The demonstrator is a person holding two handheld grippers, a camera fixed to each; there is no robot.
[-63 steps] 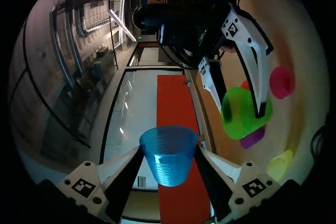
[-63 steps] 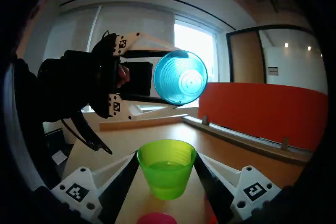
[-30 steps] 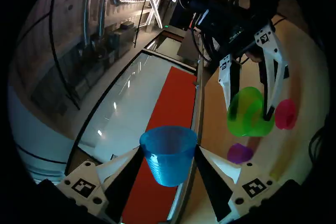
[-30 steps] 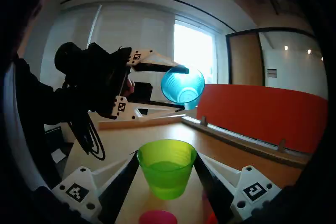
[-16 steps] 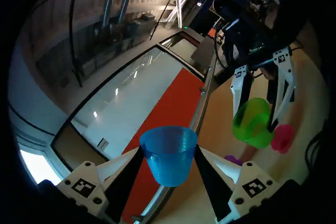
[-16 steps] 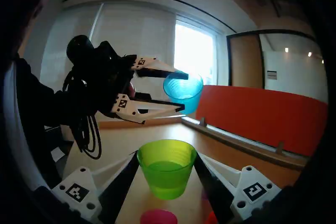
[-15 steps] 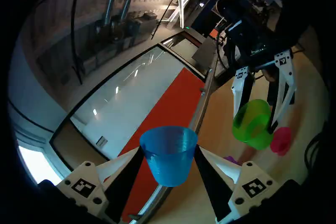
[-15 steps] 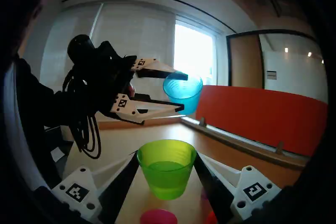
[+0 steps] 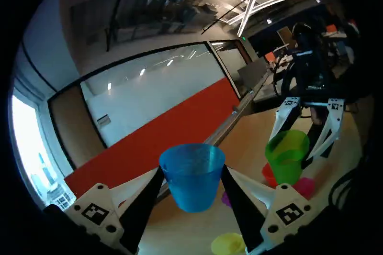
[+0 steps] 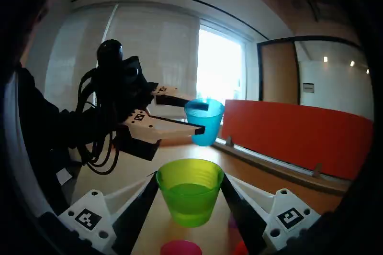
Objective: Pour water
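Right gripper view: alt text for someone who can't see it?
The right gripper clamps a green cup, part full of liquid, over a wooden table. Beyond it, the left gripper holds a blue cup upright, beside a red panel.

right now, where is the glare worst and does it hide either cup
Right gripper view: the window is blown out white behind the blue cup, whose rim reads clearly; the green cup is evenly lit and sharp. Left gripper view: both cups clear of glare, but fisheye bends the red partition and ceiling lights.
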